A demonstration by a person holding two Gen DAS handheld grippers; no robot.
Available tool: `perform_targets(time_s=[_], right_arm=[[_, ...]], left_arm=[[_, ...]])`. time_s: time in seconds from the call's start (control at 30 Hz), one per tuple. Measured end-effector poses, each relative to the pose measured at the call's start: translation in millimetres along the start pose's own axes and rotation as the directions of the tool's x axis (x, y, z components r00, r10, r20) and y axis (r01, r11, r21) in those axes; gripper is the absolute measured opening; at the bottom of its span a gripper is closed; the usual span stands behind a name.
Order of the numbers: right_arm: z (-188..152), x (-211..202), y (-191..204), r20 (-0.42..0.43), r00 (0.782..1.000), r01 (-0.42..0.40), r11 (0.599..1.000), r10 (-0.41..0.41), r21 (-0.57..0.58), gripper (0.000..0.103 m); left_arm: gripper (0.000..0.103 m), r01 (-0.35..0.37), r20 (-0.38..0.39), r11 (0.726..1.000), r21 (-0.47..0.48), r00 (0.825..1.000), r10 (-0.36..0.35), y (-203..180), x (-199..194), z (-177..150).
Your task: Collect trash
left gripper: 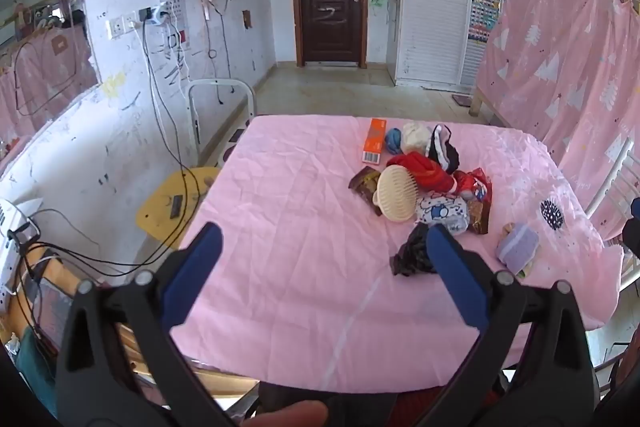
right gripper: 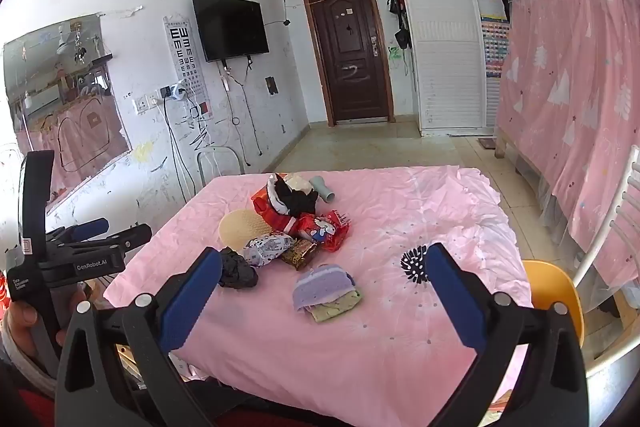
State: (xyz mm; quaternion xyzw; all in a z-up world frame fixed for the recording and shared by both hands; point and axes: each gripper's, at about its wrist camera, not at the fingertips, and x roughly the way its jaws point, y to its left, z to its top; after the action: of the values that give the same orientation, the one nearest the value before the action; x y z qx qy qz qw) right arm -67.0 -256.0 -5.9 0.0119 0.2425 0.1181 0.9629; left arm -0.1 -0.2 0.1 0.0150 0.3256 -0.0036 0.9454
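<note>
Both tongs hover released over the pink table [left gripper: 288,211], nothing between their fingers. Ahead and right of the left tongs [left gripper: 324,251] lies the trash heap: brown wrapper [left gripper: 365,183], round brush [left gripper: 396,193], red packet [left gripper: 476,187], orange box [left gripper: 374,141]. A black bag [left gripper: 414,253] lies beside its right finger. Ahead of the right tongs [right gripper: 324,277] sits a purple sponge [right gripper: 322,287]

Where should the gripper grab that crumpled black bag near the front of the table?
Pinch the raised, bunched top of the black bag, coming down from above on its near side. It lies loose and crumpled on the pink cloth, so the folds give the fingers something to close on. The left gripper looks closest, and it is open.
</note>
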Motion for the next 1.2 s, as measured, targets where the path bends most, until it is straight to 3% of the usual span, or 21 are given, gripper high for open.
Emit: perform_targets(time_s=[1.2], right_arm=[[2.1,1.4,7.4,0.000,1.000,0.003,1.000,-0.003,-0.013,0.092]], left_arm=[[0.098,0.001,0.006,1.000,-0.002,1.000,-0.001,-0.1,-0.6,0.0]])
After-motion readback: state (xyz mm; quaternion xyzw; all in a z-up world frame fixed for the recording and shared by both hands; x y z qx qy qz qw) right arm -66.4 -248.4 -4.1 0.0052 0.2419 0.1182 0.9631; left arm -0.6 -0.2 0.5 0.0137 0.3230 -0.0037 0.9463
